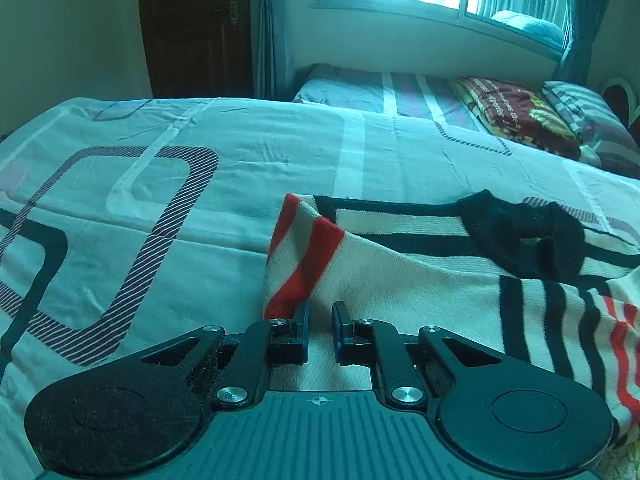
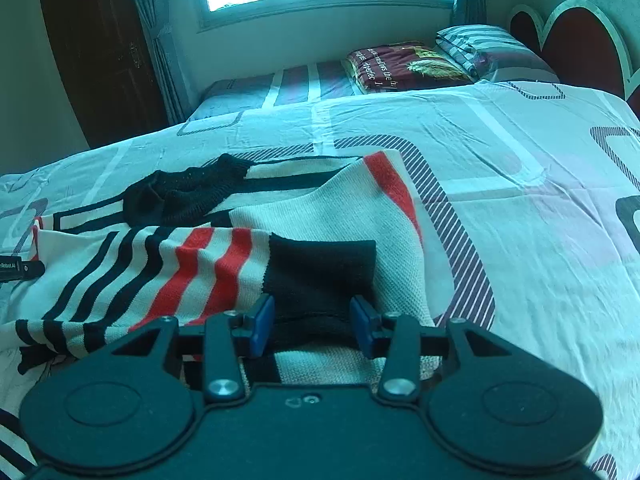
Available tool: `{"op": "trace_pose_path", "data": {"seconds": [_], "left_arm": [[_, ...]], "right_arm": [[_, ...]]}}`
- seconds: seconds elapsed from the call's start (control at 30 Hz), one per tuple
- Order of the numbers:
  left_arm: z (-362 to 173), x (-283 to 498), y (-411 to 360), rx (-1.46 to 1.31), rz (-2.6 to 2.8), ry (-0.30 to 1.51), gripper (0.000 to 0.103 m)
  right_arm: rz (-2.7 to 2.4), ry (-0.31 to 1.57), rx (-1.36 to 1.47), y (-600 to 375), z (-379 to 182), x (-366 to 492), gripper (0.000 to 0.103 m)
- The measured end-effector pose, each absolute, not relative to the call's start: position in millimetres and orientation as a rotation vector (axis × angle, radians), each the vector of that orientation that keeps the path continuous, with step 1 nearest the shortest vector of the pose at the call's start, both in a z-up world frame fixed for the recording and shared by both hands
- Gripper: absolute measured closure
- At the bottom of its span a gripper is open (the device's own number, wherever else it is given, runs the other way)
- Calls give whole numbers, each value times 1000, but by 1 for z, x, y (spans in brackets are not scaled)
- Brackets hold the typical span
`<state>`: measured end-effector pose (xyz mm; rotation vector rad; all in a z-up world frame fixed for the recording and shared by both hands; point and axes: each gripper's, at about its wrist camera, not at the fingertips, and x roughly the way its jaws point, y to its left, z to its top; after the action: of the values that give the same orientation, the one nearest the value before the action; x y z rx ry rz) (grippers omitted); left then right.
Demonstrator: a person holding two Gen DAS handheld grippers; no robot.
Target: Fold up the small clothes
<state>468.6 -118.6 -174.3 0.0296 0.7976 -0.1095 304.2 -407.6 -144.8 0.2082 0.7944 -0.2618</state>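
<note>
A cream knit sweater [image 1: 420, 280] with black and red stripes lies on the bed, its black collar [image 1: 520, 232] toward the far side. My left gripper [image 1: 320, 320] is shut on the sweater's cream fabric, and a red-striped fold [image 1: 304, 264] stands up just beyond its left finger. In the right wrist view the sweater [image 2: 340, 208] has a striped sleeve laid across its body. The sleeve's black cuff [image 2: 320, 268] fills the gap between the blue pads of my right gripper [image 2: 312, 316], which grips it. The collar [image 2: 180, 196] lies to the far left.
The patterned bedsheet [image 2: 520, 200] spreads wide to the right of the sweater and also to its left [image 1: 160, 200]. A folded dark red blanket [image 2: 404, 66] and a striped pillow [image 2: 480, 48] lie by the headboard [image 2: 568, 36]. A dark door [image 1: 192, 28] stands beyond the bed.
</note>
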Motion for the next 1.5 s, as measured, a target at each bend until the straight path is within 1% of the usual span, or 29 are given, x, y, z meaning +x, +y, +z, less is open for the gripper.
{"op": "trace_pose_path", "data": {"seconds": [0.13,0.53,0.97,1.2,1.33,1.43,1.5], "left_arm": [[-184,451,-119,82,-132,774,91],[-182,456,-118,77,-131,794,91],[-179,457,-118,85,-129,809,91],[-165,415,-112,67,-150,759,91],[-184,400,-115,147,-158,741,91],[-182,401,-115,143,-149,748,91],[-177,399,-111,106,-139,764,91]], "right_arm": [[-257,808,139,-405,-151,308,62],[-266,829,146,-403,-148,310,62],[-261,838,147,-402,-144,308,58],[-220,760,146,-393,-125,293,58],[-230,838,101,-392,-147,297,60],[-261,829,28,-395,-155,297,61],[-283,840,28,-397,-153,298,61]]}}
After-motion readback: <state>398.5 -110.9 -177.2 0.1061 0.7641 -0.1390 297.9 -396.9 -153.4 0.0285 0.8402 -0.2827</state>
